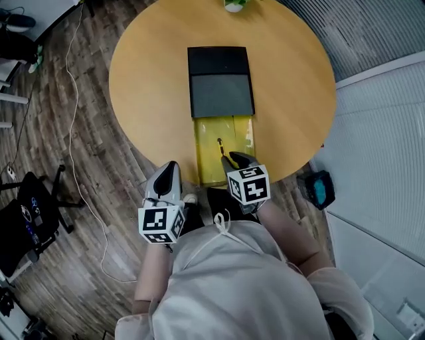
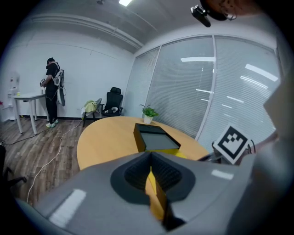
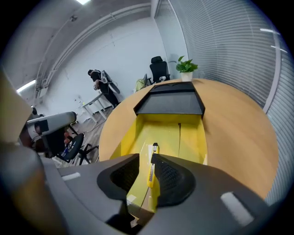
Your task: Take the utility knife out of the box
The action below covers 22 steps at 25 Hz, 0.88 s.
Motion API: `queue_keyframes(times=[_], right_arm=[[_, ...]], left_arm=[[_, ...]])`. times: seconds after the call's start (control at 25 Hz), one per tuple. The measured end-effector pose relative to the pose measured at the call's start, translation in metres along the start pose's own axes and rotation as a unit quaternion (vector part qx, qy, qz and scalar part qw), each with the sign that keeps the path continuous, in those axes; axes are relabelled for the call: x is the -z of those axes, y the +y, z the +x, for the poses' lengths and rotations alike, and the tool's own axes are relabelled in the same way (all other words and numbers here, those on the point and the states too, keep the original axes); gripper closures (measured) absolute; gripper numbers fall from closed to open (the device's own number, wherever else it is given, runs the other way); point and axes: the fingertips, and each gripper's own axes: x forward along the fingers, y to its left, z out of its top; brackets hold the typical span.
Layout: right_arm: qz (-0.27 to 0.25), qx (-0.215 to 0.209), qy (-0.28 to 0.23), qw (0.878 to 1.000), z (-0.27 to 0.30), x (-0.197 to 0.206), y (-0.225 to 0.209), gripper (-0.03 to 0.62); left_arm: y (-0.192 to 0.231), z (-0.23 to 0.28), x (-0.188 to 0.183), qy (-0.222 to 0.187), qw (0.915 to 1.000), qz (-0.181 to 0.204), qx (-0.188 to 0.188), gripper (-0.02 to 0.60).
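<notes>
On the round wooden table [image 1: 153, 80], a long box lies along the 12-to-6 line. Its flat black cover [image 1: 220, 80] takes the 12 o'clock half, and its open yellow tray [image 1: 206, 143] reaches toward 6 o'clock, up to the table's edge. The slim yellow utility knife [image 3: 150, 170] lies lengthwise on the tray floor near the 6 o'clock end, its dark tip toward 12.

The right gripper [image 1: 232, 159] points steeply down over that end of the tray. Its jaws are released, and the knife shows in the gap between them, close beside one pad, with neither pad clamping it.

The left gripper [image 1: 168, 170] hangs at about 7 o'clock, past the table's rim and over the wood-plank floor [image 1: 86, 199]. Its jaws are clenched tip to tip on nothing.

A small potted green plant [image 1: 234, 5] stands at the 12 o'clock edge.
</notes>
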Motion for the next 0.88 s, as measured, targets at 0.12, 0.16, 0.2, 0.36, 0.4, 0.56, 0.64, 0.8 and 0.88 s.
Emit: queue_keyframes(times=[0.12, 0.16, 0.2, 0.36, 0.4, 0.56, 0.64, 0.8, 0.88], right_arm=[[-0.007, -0.012, 0.039, 0.999, 0.020, 0.008, 0.000, 0.480], [-0.010, -0.013, 0.047, 0.999, 0.026, 0.009, 0.000, 0.482], [-0.012, -0.014, 0.052, 0.998, 0.032, 0.009, -0.001, 0.482], [-0.015, -0.004, 0.068, 0.998, 0.050, 0.008, -0.007, 0.471], [-0.017, 0.000, 0.072, 0.997, 0.054, 0.009, -0.007, 0.465], [-0.023, 0.023, 0.090, 0.995, 0.066, 0.013, -0.013, 0.454], [-0.028, 0.041, 0.091, 0.995, 0.068, 0.013, -0.018, 0.505], [-0.027, 0.043, 0.090, 0.995, 0.070, 0.011, -0.018, 0.526], [-0.027, 0.040, 0.094, 0.994, 0.069, 0.011, -0.016, 0.528]], left_arm=[[0.002, 0.004, 0.012, 0.013, 0.9999, -0.005, -0.006, 0.575], [0.002, 0.005, 0.015, 0.016, 0.9998, -0.007, -0.009, 0.575], [0.003, 0.007, 0.019, 0.019, 0.9997, -0.010, -0.012, 0.575], [0.004, 0.013, 0.030, 0.032, 0.9990, -0.028, -0.016, 0.575], [0.004, 0.013, 0.033, 0.035, 0.9988, -0.030, -0.016, 0.575], [0.003, 0.017, 0.045, 0.049, 0.9981, -0.034, -0.017, 0.575], [0.003, 0.019, 0.050, 0.056, 0.9975, -0.040, -0.017, 0.575], [0.010, 0.017, 0.058, 0.063, 0.9963, -0.055, -0.016, 0.575], [0.015, 0.016, 0.061, 0.068, 0.9960, -0.055, -0.019, 0.575]])
